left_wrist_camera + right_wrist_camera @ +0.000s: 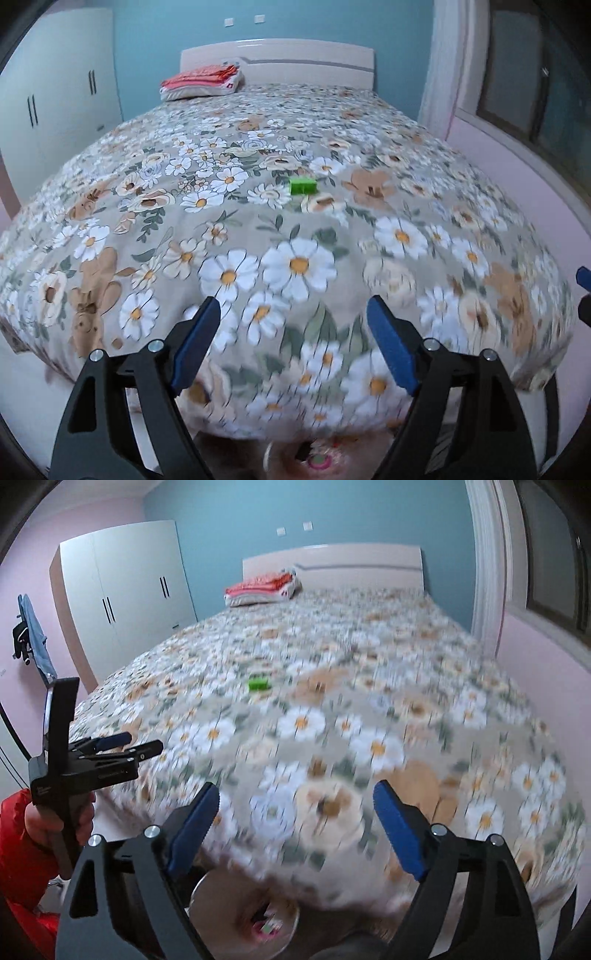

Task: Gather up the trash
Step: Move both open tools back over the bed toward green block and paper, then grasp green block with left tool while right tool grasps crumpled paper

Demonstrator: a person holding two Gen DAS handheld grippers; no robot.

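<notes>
Trash, a small green piece point(303, 185), is seen lying mid-bed on the floral bedspread point(424, 177). Left tool point(291, 314) and right tool point(295, 797) are held wide open, empty, well short of it.

Each tool is built of black angular plastic arms with triangular cut-outs, silver round screw heads at the pivots, and blue ridged pads on the inner faces of its fingers. The left tool point(293, 314) fills the lower part of the left wrist view; the right tool point(295, 799) looks alike. At the lower left of the right wrist view, a bare-skinned left hand point(55, 821) shows beside a shiny red sleeve point(22, 853).
</notes>
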